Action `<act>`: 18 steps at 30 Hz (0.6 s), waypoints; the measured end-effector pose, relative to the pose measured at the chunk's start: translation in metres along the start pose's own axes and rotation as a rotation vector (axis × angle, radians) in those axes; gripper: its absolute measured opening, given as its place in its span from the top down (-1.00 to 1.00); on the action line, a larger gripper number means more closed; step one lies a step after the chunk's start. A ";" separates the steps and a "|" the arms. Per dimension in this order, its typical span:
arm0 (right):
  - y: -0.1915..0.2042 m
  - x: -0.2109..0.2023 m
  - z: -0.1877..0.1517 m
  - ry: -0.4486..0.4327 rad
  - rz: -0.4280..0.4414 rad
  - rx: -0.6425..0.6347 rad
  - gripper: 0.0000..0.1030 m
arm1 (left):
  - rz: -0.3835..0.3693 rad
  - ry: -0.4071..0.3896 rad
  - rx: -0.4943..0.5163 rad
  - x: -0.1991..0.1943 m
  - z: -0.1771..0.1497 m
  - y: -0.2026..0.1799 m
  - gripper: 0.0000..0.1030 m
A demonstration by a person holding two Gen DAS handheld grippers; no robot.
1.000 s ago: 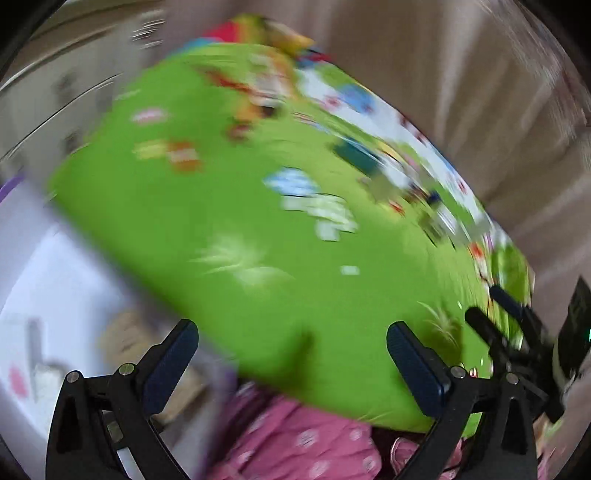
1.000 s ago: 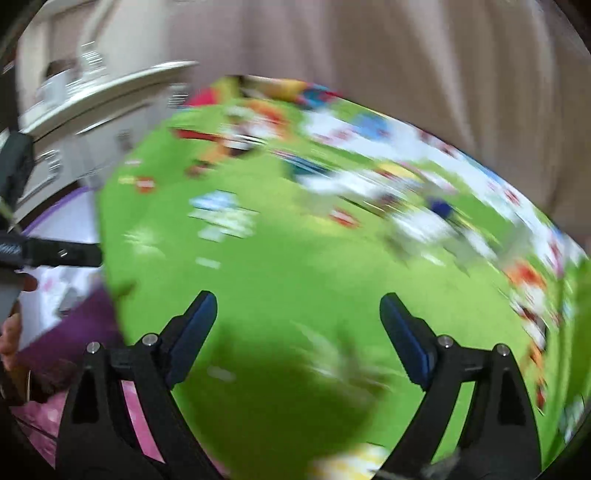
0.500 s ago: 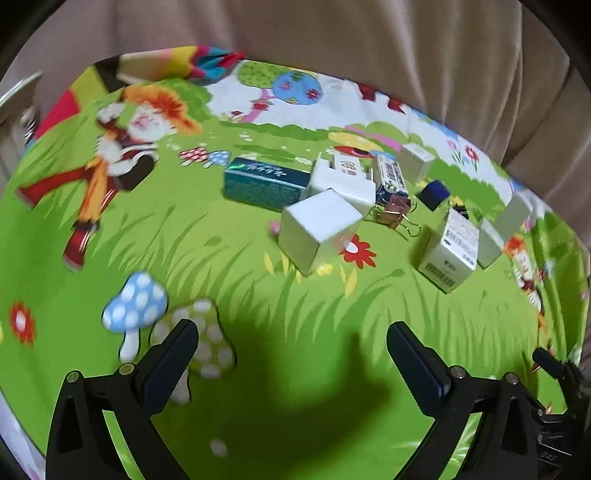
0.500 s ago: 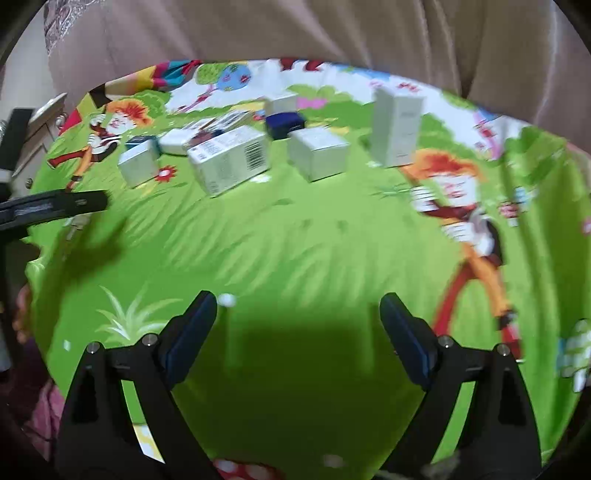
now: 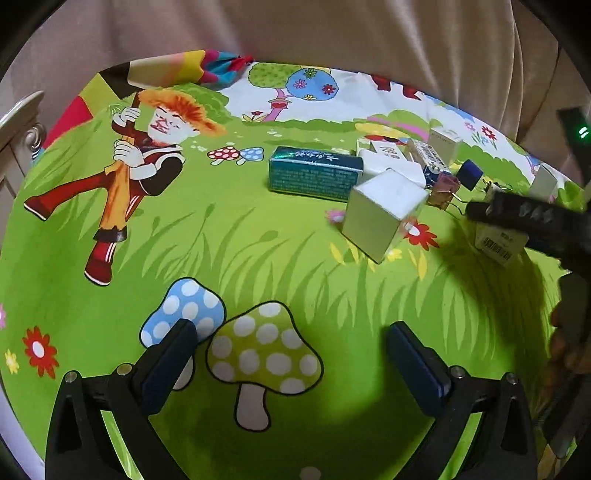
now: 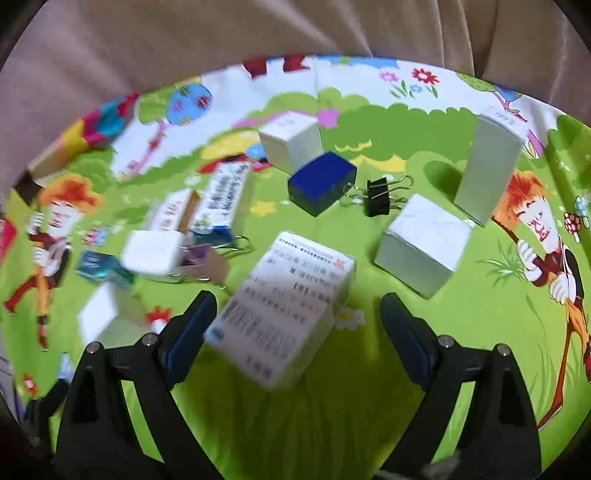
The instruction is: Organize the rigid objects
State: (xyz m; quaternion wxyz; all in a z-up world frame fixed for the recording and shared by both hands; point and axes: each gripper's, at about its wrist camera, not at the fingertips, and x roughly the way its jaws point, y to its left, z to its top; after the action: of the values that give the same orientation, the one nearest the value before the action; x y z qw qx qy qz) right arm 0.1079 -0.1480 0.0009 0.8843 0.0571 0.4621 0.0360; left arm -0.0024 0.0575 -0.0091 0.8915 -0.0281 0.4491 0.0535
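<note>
— Fingers first: right gripper [image 6: 291, 328] spread wide, gripping nothing, with printed white box [image 6: 284, 310] lying between the pads, nearer the left pad. Touching or not: cannot tell, blurred.
— And half a second back?
— Same wide spread, but only bare green cloth [image 6: 332, 424] between the pads then; boxes all sat far off. Now much closer in.
— Left side?
— Left gripper [image 5: 291, 360] also wide, empty, hovering over the printed mushrooms. Cluster nearer than half a second ago. Right gripper's dark body now crossing the right edge of the left view, partly covering a barcoded box.
— Beyond the fingers?
— Just past the printed box: white cube [image 6: 421, 245] to the right, purple binder clip [image 6: 203, 260] to the left. Farther: black binder clip [image 6: 378, 195] beside blue box [image 6: 321, 182], tall white box [image 6: 487, 164] upright on the right. In the left view, white cube [image 5: 384, 214] standing in front of teal box [image 5: 314, 173].
— Room to move?
— Open cloth near and left of the left gripper. Far edge of cloth meeting beige curtain [image 5: 332, 33]. Tight packing on the far left of the right view.
</note>
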 end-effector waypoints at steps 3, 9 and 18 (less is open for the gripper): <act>-0.008 -0.008 -0.010 -0.046 -0.020 -0.052 0.13 | -0.010 -0.001 0.011 0.000 0.000 0.000 -1.00; -0.059 -0.048 -0.053 -0.028 0.059 -0.268 0.14 | 0.003 -0.003 0.003 -0.001 -0.002 -0.001 -1.00; -0.108 -0.081 -0.096 -0.063 0.137 -0.359 0.10 | -0.047 0.025 0.166 0.020 0.033 -0.033 -1.00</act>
State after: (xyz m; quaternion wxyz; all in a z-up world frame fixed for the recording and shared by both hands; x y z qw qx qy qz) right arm -0.0161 -0.2583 -0.0026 0.8897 -0.0692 0.4155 0.1763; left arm 0.0400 0.0299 -0.0056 0.8862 0.0347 0.4620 -0.0052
